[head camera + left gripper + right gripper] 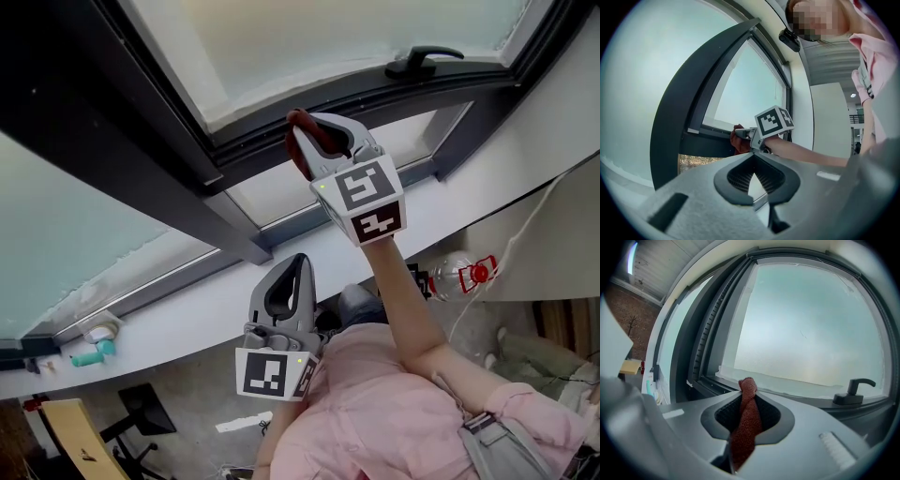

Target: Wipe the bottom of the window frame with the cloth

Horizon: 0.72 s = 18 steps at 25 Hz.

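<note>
- The right gripper (302,136) has its fingers squeezed shut on a red-brown woven cloth (746,420).
- The top of the cloth pokes out past the fingers, right by the bottom of the dark grey window frame (812,402).
- The left gripper (298,267) has its fingers closed on nothing. It is lower down, apart from the frame.

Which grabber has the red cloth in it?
The right gripper, raised up at the window frame: the red cloth is pinched between its fingers. The left gripper, lower down, is shut on nothing.
</note>
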### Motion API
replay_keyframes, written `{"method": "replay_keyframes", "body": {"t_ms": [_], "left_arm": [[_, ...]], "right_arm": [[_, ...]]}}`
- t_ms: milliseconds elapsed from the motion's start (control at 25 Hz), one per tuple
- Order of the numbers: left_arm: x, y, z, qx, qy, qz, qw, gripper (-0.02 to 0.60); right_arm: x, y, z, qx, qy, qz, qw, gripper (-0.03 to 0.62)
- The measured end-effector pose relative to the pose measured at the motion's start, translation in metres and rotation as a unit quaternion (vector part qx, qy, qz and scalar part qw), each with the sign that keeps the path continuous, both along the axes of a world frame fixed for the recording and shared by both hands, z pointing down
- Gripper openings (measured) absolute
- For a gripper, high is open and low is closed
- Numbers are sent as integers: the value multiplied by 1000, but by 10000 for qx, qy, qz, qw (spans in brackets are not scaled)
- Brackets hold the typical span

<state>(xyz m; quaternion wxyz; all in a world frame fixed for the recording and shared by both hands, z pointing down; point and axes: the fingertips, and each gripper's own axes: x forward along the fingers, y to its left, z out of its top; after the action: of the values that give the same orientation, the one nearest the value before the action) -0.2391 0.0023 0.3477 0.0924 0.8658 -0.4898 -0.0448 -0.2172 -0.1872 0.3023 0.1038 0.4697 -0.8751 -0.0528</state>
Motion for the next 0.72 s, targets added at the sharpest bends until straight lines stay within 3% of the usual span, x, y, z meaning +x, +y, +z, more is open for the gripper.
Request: {"method": "replay_keyframes", "body": {"t_ms": [320,720], "left_arm": [[-8,1,-11,156,112,-18,9998,-3],[-8,0,-11,152,223,-25,9996,-3]], "right_arm": [[-3,-1,1,-30,321,84,9994,66],[-4,-2,1,-34,371,83,9993,66]]}}
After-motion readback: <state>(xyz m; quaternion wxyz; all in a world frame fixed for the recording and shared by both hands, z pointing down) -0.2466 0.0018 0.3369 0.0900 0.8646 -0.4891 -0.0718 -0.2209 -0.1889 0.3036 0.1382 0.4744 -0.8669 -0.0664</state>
